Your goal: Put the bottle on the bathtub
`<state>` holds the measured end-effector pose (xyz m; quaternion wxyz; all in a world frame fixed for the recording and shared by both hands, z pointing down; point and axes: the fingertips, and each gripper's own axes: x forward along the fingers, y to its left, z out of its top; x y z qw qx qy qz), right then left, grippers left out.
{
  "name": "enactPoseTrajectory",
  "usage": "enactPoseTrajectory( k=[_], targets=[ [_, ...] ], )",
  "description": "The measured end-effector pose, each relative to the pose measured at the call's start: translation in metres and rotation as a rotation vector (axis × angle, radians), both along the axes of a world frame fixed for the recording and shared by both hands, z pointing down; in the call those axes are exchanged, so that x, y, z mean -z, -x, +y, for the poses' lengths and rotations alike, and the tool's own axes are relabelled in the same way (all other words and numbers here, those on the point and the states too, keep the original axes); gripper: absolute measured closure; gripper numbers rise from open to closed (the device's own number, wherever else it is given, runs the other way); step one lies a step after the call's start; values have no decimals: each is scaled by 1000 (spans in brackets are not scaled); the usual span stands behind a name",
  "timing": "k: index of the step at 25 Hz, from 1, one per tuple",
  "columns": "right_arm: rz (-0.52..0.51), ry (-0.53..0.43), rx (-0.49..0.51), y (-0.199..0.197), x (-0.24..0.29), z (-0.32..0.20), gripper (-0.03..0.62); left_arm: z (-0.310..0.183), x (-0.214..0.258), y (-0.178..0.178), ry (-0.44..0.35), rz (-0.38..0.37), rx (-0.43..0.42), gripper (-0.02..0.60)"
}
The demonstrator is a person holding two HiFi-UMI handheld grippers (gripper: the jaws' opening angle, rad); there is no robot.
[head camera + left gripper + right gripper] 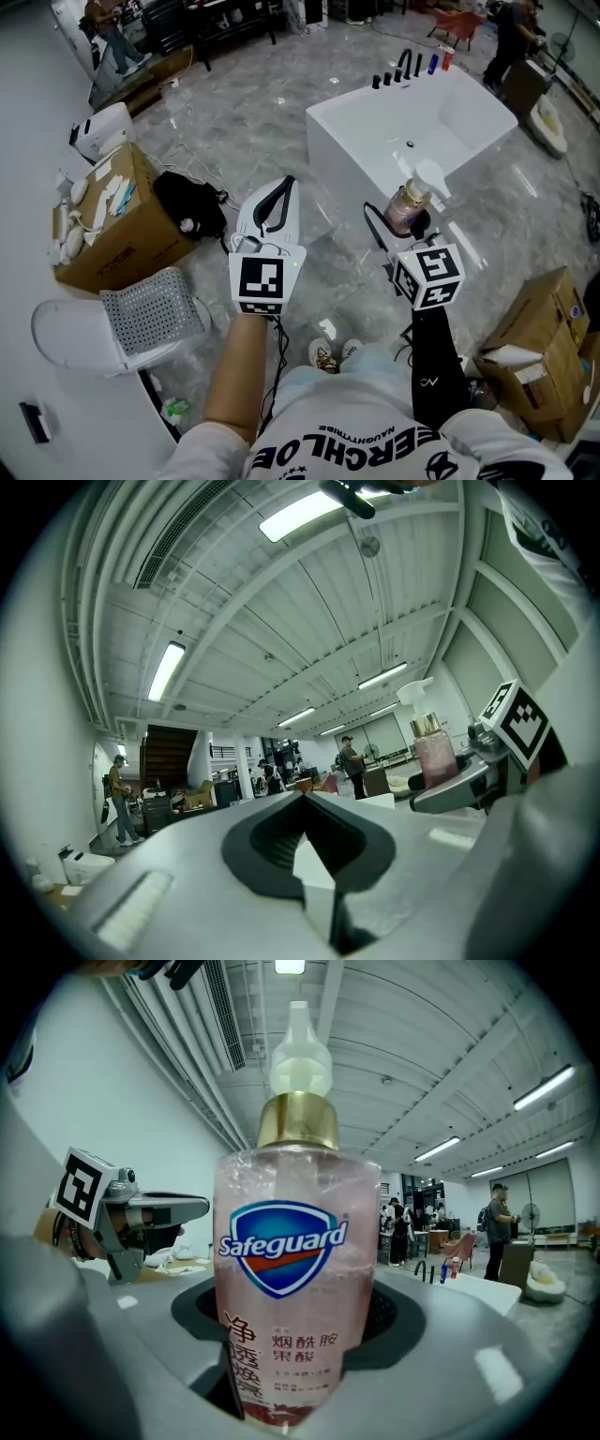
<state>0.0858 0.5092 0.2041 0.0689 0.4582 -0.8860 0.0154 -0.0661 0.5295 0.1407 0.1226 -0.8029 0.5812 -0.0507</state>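
A clear pink Safeguard pump bottle (409, 208) with a gold collar and white pump stands upright in my right gripper (403, 223), which is shut on its lower body. In the right gripper view the bottle (295, 1269) fills the centre between the jaws of the right gripper (295, 1327). The white bathtub (356, 141) stands just beyond it on the grey marbled floor. My left gripper (287, 182) is held beside it at the left, shut and holding nothing. From the left gripper (305, 795), the bottle (433, 752) shows at the right.
Black taps and small bottles (409, 67) line the tub's far rim. An open cardboard box (117, 230), a black bag (192, 204) and a white perforated basket (152, 311) lie at the left. More cardboard boxes (544, 347) sit at the right. People stand in the background.
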Motion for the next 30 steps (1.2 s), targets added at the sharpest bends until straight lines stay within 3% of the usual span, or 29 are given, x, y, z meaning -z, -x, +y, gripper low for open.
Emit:
enactPoseTrajectory(
  k=[17, 24, 30],
  targets=[
    [19, 2, 16, 32, -7, -49, 261, -48, -14, 26, 17, 17, 10, 579],
    [-2, -36, 24, 35, -7, -119, 261, -111, -24, 31, 13, -2, 28, 579],
    [-12, -52, 47, 38, -7, -211, 261, -200, -26, 30, 6, -12, 49, 579]
  ],
)
